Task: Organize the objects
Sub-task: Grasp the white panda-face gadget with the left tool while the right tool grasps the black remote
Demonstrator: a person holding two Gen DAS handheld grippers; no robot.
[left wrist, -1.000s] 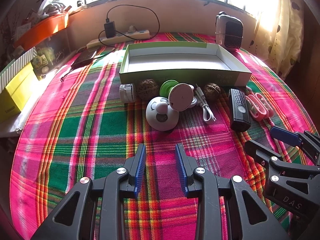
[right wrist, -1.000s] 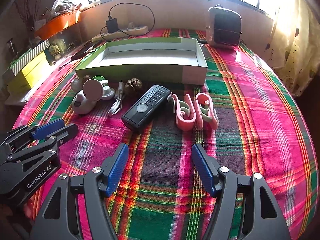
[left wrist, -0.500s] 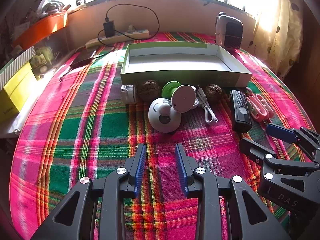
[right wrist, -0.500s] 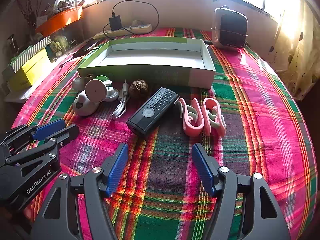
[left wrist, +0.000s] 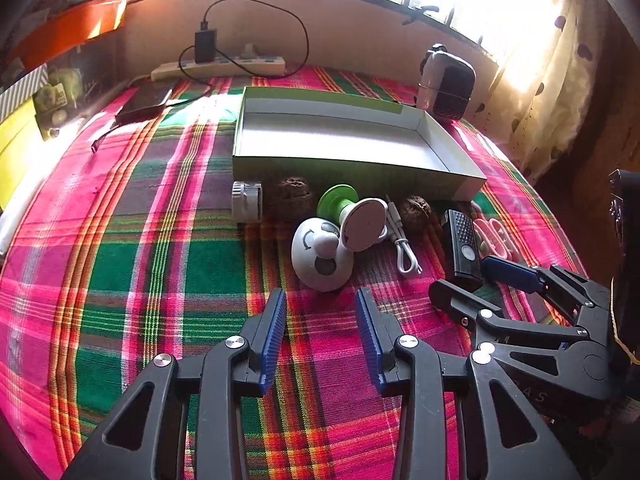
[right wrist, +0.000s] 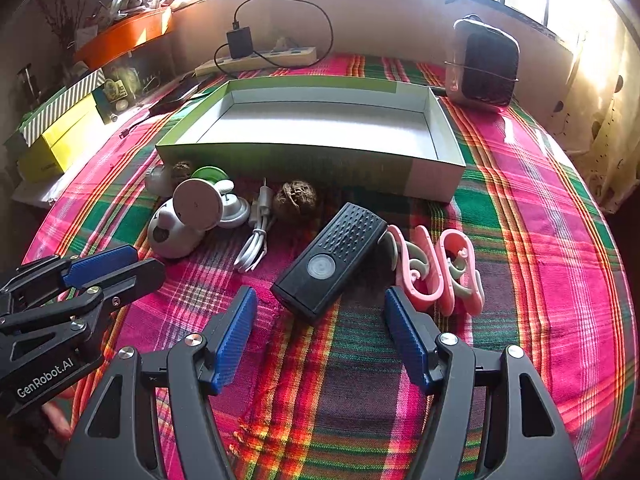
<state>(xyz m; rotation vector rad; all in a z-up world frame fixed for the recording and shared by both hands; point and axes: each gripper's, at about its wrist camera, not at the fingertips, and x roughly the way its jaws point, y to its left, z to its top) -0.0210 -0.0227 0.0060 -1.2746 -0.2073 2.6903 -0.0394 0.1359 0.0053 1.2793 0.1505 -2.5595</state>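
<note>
While both grippers hover over the plaid tablecloth [right wrist: 520, 240], neither holds anything. The left gripper [left wrist: 320, 332] has just been opening; its blue pads stand apart with only cloth between them, just short of the white round gadget [left wrist: 320, 258]. The right gripper [right wrist: 320, 336] is spread wide and empty, its tips flanking the near end of the black remote [right wrist: 330, 258] without touching it.

The objects to be organized lie in a row on the cloth in front of the open green-and-white box [right wrist: 320, 148], whose interior holds nothing. From left to right in the left wrist view: a small clear jar [left wrist: 247, 201] on its side, a brown walnut [left wrist: 291, 196], a green spool [left wrist: 338, 200], a white disc mount [left wrist: 364, 224] leaning on the round gadget, a coiled white cable [left wrist: 404, 246], a second walnut [left wrist: 416, 210], the remote, and two pink clips [right wrist: 436, 268].

Behind the box stand a black-faced heater [right wrist: 484, 66] and a power strip [right wrist: 260, 60] with a plugged-in charger. Yellow boxes [right wrist: 56, 140] and an orange tray [right wrist: 124, 36] sit along the left edge.
</note>
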